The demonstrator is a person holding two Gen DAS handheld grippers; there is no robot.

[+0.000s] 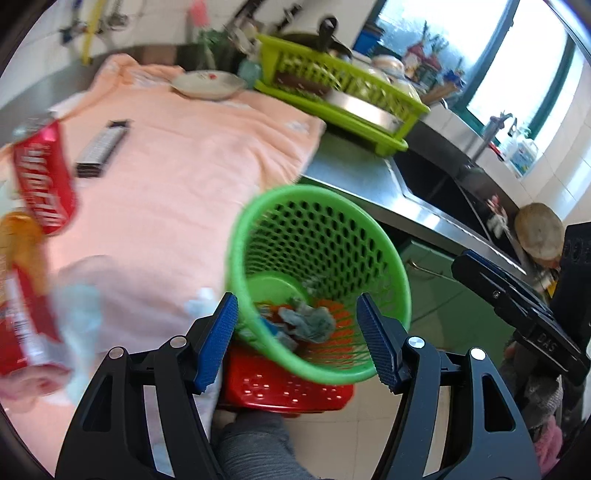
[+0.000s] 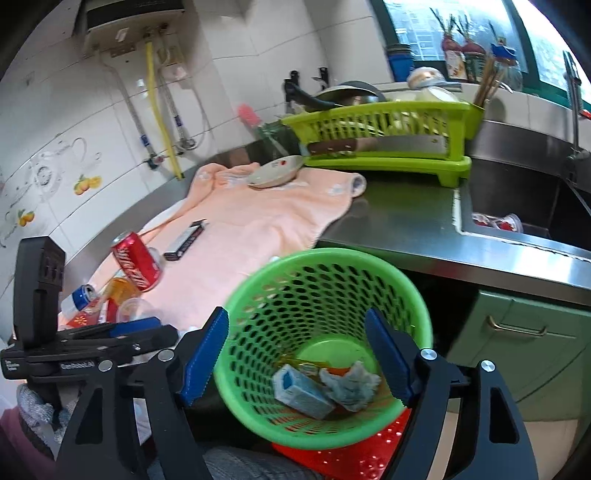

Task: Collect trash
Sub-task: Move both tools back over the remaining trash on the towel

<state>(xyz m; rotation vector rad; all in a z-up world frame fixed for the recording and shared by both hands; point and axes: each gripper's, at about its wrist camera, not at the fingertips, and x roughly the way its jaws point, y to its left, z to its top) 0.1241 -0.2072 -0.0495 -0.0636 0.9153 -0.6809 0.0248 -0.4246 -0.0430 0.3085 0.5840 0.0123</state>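
With a crumpled tissue (image 2: 351, 384) and a small blue box (image 2: 301, 391) already in the green basket (image 2: 258, 295), I see both hand-held grippers, left (image 1: 297, 339) and right (image 2: 297, 358), apart and empty; the red can (image 2: 136, 260) and wrappers (image 2: 92, 306) remain on the table (image 2: 399, 218).

A steel tabletop (image 2: 399, 218) is backed by white tiled walls (image 2: 92, 147). A sink (image 2: 524, 206) is set beneath a daylit, green-framed window (image 2: 461, 33). Green cabinet doors (image 2: 517, 332) are seen below.

I see the basket (image 2: 325, 347) on a stool (image 2: 343, 461) before the counter (image 2: 399, 218); crumpled paper (image 2: 351, 386) lies inside, can (image 2: 136, 262) left on the towel (image 2: 251, 221)
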